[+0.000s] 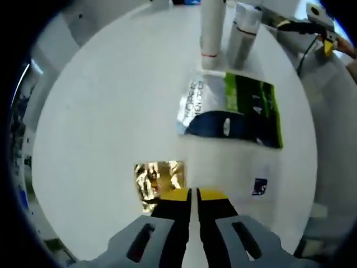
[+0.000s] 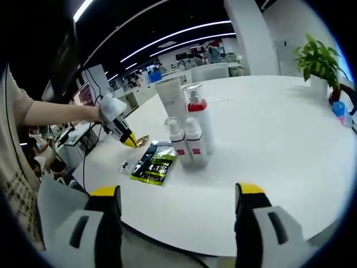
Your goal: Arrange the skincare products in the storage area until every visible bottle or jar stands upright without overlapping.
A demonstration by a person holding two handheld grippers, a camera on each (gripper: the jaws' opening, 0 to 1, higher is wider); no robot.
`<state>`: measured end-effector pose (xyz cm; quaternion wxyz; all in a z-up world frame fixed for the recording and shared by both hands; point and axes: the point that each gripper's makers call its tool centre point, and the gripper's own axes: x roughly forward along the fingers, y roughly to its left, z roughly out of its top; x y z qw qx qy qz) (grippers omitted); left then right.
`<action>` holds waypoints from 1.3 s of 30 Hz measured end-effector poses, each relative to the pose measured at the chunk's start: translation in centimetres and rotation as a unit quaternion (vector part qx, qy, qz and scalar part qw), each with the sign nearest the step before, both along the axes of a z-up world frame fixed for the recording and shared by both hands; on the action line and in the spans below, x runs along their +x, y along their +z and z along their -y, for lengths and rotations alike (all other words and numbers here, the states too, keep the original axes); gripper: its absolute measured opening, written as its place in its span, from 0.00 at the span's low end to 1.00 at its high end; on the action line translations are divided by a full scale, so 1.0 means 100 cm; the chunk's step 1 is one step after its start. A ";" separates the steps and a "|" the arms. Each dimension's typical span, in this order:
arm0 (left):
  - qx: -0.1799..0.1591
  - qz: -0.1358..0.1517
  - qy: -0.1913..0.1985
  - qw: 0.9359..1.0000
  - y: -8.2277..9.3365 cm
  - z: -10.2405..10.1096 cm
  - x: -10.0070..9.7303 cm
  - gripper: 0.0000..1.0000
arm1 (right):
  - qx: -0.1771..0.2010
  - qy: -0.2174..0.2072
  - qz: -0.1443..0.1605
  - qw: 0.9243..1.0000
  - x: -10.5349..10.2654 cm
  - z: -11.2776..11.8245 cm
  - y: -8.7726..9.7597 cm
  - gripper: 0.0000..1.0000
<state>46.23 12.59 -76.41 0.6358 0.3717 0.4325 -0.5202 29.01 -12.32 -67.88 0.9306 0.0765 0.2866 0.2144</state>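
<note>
Skincare bottles stand upright in a tight cluster on the round white table (image 2: pixel 290 162), which is the largest thing in both views. In the right gripper view the cluster is made of a tall white tube (image 2: pixel 172 97) at the back, a pump bottle (image 2: pixel 199 120) with a red band just beside it, and two small white bottles (image 2: pixel 187 142) touching in front. Next to the cluster, toward the person, a flat green-and-black sachet (image 2: pixel 153 162) lies on the table; the left gripper view shows it as a silver, navy and green packet (image 1: pixel 231 109) lying just before two of the upright bottles (image 1: pixel 226 33). A smaller gold foil packet (image 1: pixel 156 181) lies beyond the sachet from the cluster, with a tiny blue-printed slip (image 1: pixel 260 186) near it. The left gripper (image 1: pixel 192 192), jaws pressed together, has its tips at the foil packet's edge; whether it pinches the foil I cannot tell. The right gripper (image 2: pixel 178 192) hovers at the table's near rim, jaws spread wide, well apart from the cluster.
</note>
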 end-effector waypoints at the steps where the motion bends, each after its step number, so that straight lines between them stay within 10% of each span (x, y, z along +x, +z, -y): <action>1: 0.002 -0.001 0.000 1.000 0.001 0.001 0.000 0.00 | 0.000 0.000 0.000 1.000 0.000 0.000 0.000 0.84; 10: 0.013 0.027 0.043 0.999 0.000 -0.014 0.017 0.30 | -0.001 -0.001 0.000 1.000 0.000 0.001 0.000 0.84; 24: -0.045 0.042 0.219 0.974 -0.007 -0.025 0.060 0.57 | -0.001 -0.006 -0.006 1.000 0.000 0.003 -0.003 0.84; 39: -0.044 0.004 0.229 0.972 -0.024 -0.026 0.067 0.51 | -0.001 -0.010 -0.010 1.000 0.001 0.005 -0.005 0.84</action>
